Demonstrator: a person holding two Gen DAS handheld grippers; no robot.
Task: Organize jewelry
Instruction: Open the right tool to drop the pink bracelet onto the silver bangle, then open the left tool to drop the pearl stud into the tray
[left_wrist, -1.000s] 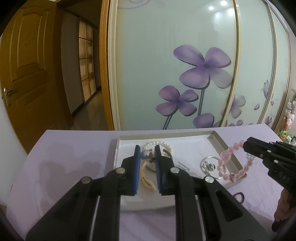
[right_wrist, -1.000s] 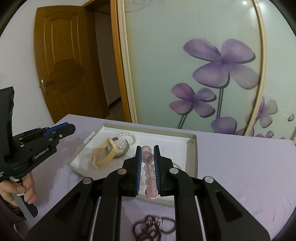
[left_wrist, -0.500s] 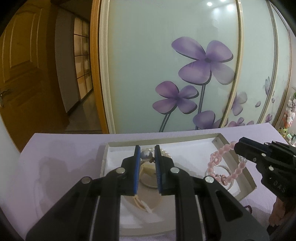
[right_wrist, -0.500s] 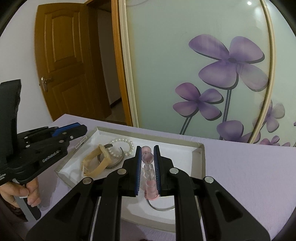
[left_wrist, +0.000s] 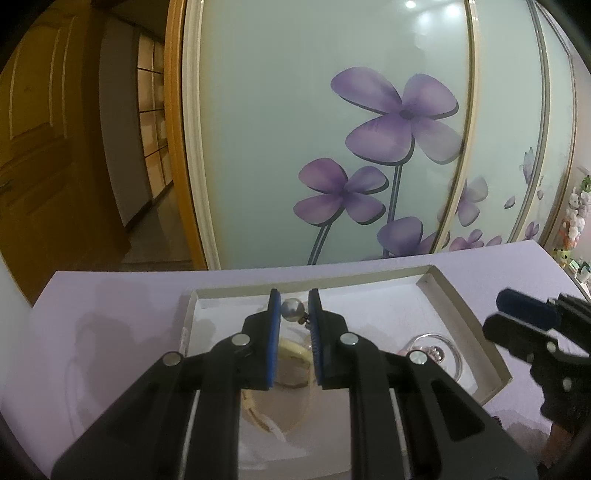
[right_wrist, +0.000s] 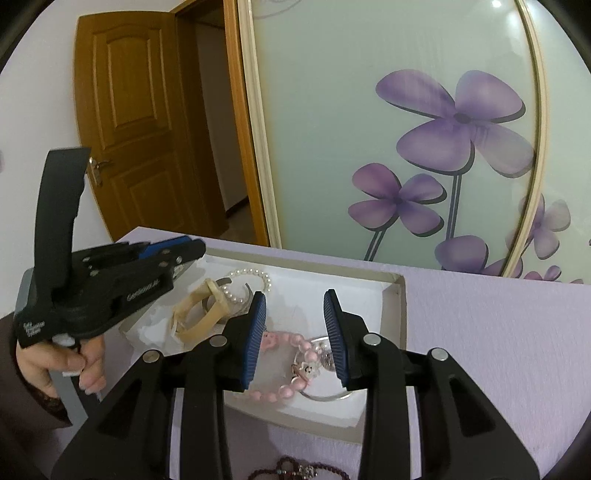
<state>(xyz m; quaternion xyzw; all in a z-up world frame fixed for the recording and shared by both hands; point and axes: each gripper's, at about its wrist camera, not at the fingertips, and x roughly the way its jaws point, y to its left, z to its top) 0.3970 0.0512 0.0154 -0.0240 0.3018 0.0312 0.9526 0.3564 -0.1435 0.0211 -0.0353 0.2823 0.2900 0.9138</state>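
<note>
- Your left gripper (left_wrist: 293, 312) is pinching a silver bead (left_wrist: 291, 309) over the white tray (right_wrist: 400, 295).
- Your right gripper (right_wrist: 295, 332) is spread wide, holding nothing.
- The pink bracelet (right_wrist: 291, 369) is lying in the tray, right below those fingers, on a silver bangle (right_wrist: 325, 395).

Right tool (right_wrist: 297, 328) agape above pink bead bracelet (right_wrist: 291, 365) in white tray (right_wrist: 400, 306).

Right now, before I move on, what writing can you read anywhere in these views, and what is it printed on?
"GenRobot.AI": white print on the black side of the left gripper, seen from the right wrist, partly blurred.
White lettering lower on that gripper's handle, above the hand: too small and skewed to read.
No readable text on the tray, the pink bead bracelet or the right gripper.
</note>
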